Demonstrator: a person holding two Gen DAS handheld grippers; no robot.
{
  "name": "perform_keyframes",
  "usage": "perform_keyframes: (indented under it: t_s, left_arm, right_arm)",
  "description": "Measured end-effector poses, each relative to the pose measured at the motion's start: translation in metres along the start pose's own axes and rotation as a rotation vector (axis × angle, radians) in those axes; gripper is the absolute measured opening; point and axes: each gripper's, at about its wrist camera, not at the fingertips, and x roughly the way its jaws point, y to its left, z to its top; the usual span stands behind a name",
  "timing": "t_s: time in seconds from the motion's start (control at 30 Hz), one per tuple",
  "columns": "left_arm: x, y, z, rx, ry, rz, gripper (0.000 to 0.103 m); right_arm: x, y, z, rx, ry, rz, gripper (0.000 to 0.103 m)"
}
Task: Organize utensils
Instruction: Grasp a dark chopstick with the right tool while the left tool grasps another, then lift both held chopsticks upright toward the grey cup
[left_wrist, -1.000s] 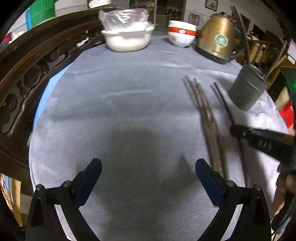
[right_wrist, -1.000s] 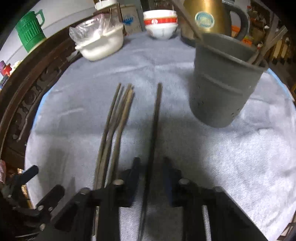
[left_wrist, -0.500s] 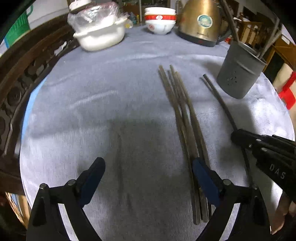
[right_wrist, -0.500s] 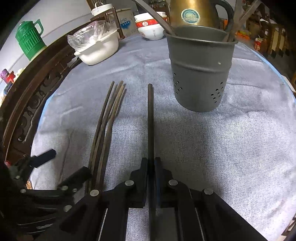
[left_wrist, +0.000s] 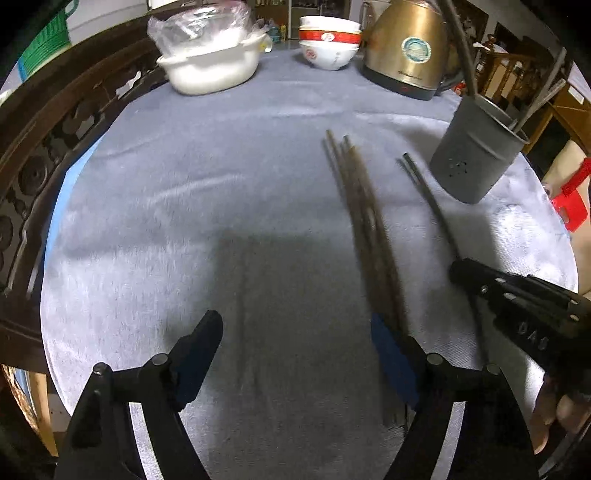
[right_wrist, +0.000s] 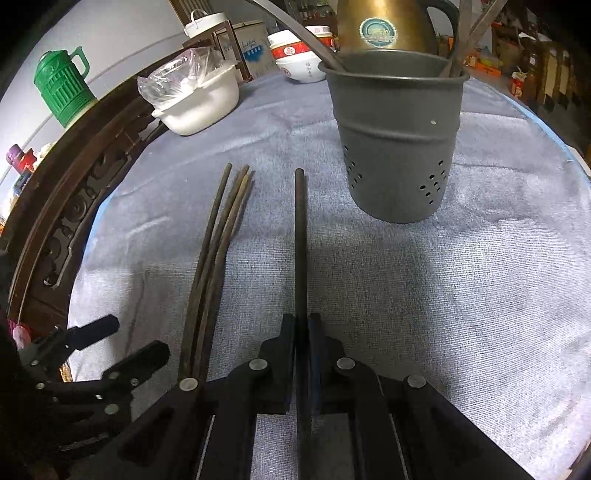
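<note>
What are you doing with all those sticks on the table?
A person is tidying chopsticks with two handheld grippers. The right gripper is shut on a single dark chopstick lying on the grey cloth. The left gripper is closing beside the bundle of chopsticks, not gripping them yet. The grey holder already has some utensils in it.

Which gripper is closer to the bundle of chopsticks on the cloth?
Left. The left gripper is closing, one finger beside the bundle. The right gripper is shut on a single chopstick lying apart from it.
</note>
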Motion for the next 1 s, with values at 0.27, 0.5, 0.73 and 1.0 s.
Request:
perform_keyframes:
  t_s: [0.27,0.5,0.73,1.0]
  left_arm:
    - [0.023,-0.012,0.002,0.03,0.045,0.033,0.085]
    - [0.015,-0.004,-0.007,0.038,0.044,0.01,0.034]
    - [0.004,0.018,-0.018,-0.017,0.087,-0.066,0.007]
    - [-0.011,0.021,-0.047,-0.057,0.153,-0.199,0.013]
  right_arm:
    - [0.001,0.0,0.001,-0.001,0.008,0.001,0.009]
    - [0.001,0.001,0.001,-0.006,0.007,-0.006,0.009]
    - [0.0,0.002,0.0,-0.018,0.03,-0.004,0.009]
    - [-0.012,-0.002,-0.018,0.008,0.111,0.073,0.011]
